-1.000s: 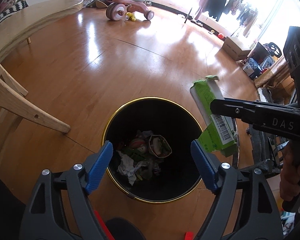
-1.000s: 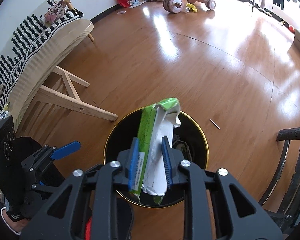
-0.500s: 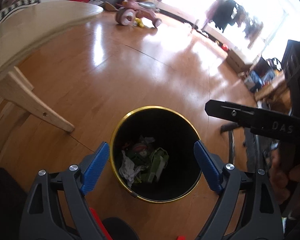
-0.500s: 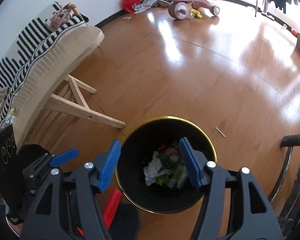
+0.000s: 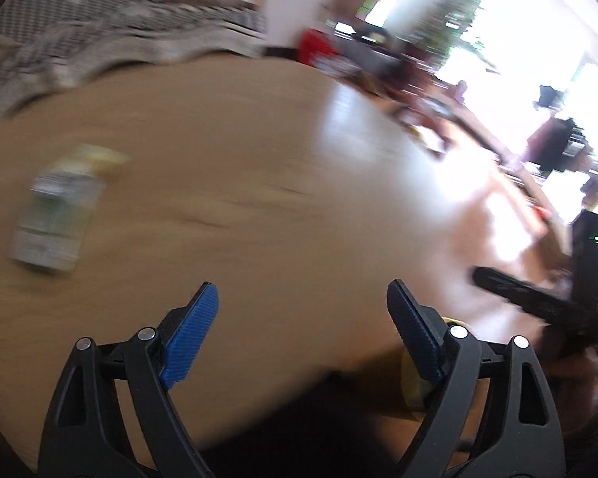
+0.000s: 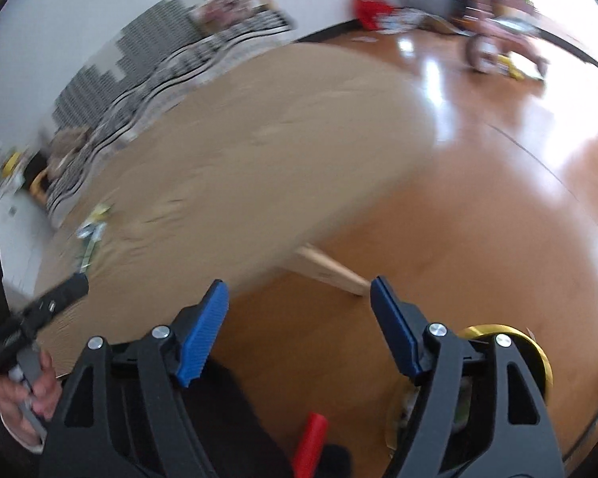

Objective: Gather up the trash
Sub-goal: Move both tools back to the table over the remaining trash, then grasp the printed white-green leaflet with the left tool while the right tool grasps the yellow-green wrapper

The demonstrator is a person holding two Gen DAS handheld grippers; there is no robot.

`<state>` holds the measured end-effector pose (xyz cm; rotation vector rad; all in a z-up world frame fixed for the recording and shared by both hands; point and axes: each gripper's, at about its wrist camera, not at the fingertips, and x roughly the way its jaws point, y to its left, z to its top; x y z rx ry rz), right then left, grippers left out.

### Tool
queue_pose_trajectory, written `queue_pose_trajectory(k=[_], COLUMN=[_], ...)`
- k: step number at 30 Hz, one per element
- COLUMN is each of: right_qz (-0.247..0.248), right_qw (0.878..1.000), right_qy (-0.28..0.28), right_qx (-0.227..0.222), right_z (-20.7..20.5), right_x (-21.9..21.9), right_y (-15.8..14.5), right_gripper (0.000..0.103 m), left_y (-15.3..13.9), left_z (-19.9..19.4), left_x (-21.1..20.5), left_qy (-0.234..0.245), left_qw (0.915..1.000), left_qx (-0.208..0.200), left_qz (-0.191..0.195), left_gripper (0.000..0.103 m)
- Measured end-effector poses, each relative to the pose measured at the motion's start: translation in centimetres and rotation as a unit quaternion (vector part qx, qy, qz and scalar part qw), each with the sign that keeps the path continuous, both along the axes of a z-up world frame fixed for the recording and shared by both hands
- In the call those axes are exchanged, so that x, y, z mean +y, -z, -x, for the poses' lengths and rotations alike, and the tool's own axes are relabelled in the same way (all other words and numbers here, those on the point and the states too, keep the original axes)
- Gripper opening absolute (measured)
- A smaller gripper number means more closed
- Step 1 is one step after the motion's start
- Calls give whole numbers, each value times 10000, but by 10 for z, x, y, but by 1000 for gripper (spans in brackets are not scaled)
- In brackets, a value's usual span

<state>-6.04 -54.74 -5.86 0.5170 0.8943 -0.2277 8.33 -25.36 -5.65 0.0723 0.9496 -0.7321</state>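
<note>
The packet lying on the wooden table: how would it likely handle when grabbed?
The packet lies flat on the table, so it looks unlikely to roll. It seems thin, probably light and crushable. Blur hides its material, so slipperiness is unclear.

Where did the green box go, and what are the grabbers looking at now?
The right gripper dropped the green box into the bin; its jaws are opening, empty. Both grippers swung away to the table, where blurry trash lies. The left gripper stayed open and empty.

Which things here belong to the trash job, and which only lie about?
Job: packet on the table; bin; left gripper, right gripper, both empty, the right's jaws opening.
Lying about: tricycle; red bag; striped cloth.
</note>
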Motion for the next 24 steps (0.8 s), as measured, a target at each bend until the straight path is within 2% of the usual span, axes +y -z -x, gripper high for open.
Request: queue_pose_trajectory(k=[2,4,7,10,13,20,21,23,24], right_qz=[-2,-29,-186,-319,-464,-879,-899,-909,-943], right_qw=[9992,9971,9920,9857,9793,9751,9753,9760,9754], right_qy=[-405,-762,-1237,-1648,-1973,-1999,-1972,-1936,-1945], right_qx=[-44,-88,-138,-128,4,391,428,413,435], right_z=[-41,-80,-137,-187,-236,-300,-305,-314,-318], right_x=[29,57,100,142,181,214,215,217,218], right_y=[-4,-8,-12,-15,-11,11,14,15,17], right_gripper=[73,74,74,74,74,74,73,64,47], left_y=[0,5,14,26,37,47,47,49,50], left_z=[-33,-58,-87,-99,-102,-120,-121,-121,-120], left_x=[46,77,107,110,109,99,97,94,93], left_qy=[-456,-769,-990,-843,-750,-676,-664,-653,-655], left_qw=[9983,9954,9932,9952,9955,9956,9952,9938,9933], left_qx=[-259,-339,-236,-52,-59,-139,-184,-293,-339], left_qz=[-241,-463,-569,-501,-578,-628,-694,-850,-895], left_gripper=[84,84,84,84,84,87,87,87,87])
